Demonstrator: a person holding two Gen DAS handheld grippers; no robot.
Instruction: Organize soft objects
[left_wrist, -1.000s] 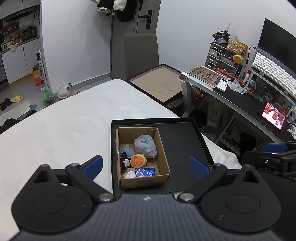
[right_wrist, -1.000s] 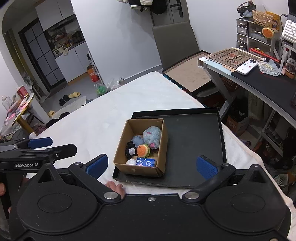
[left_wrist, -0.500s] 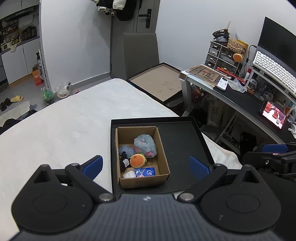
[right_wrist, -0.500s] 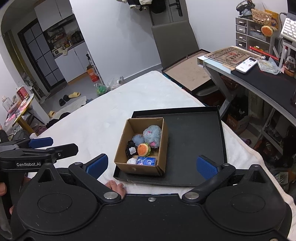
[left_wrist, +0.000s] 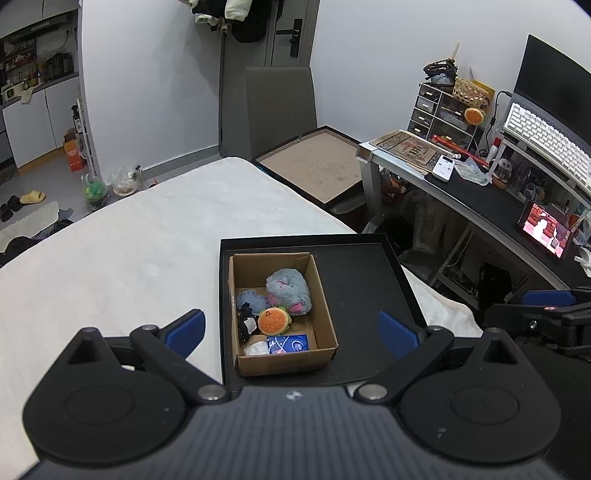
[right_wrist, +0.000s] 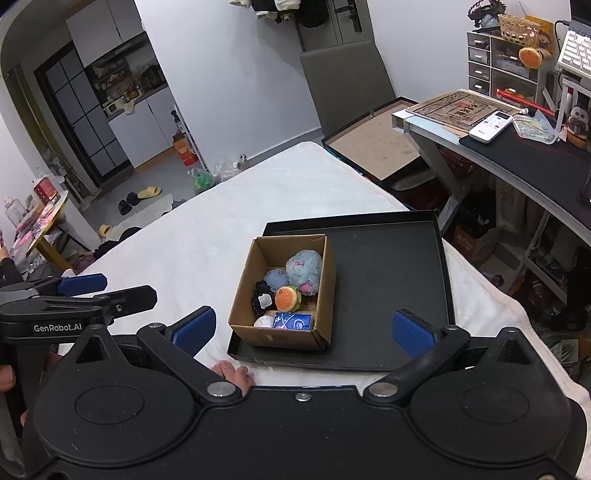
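On the white bed, a cardboard box sits at the left of a black tray. From the left inside it: a black trinket, a small blue plush, a burger plush and a big grey-blue plush. All look light and squashy; pinch each across its middle. Left gripper and right gripper hover spread apart, empty.

The cardboard box is matt brown paperboard. It sits on a smooth matt black tray. The grey plush toy looks fuzzy; the white bedcover is soft, napped cloth.
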